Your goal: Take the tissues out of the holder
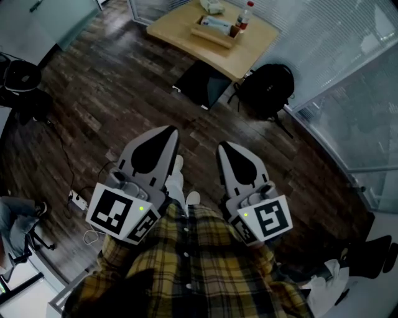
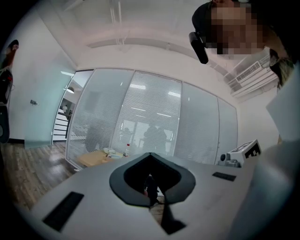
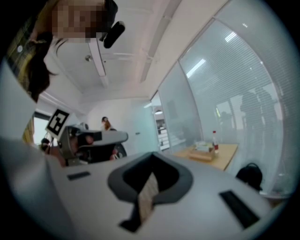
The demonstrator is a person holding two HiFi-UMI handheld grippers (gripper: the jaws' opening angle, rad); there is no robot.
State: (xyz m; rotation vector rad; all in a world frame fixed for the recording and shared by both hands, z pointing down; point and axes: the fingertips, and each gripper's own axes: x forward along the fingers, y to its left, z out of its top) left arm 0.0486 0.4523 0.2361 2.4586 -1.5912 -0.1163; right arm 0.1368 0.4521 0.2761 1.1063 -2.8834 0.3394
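Note:
Far ahead on a light wooden table (image 1: 180, 28) stands a shallow wooden holder (image 1: 214, 34) with a pale tissue pack (image 1: 216, 23) lying in it. A red-capped bottle (image 1: 244, 17) stands beside it. Both grippers are held close to the person's plaid shirt, well short of the table. My left gripper (image 1: 169, 131) and my right gripper (image 1: 222, 146) point toward the table side by side, jaws together, nothing between them. The left gripper view shows the table (image 2: 93, 158) small and distant. In the right gripper view the holder (image 3: 202, 152) is just as far off.
A black backpack (image 1: 268, 90) leans by the glass wall at the right of the table, and a dark flat object (image 1: 202, 84) lies under the table's edge. A power strip (image 1: 78, 200) with cables lies on the dark wood floor at the left. An office chair (image 1: 22, 77) stands far left.

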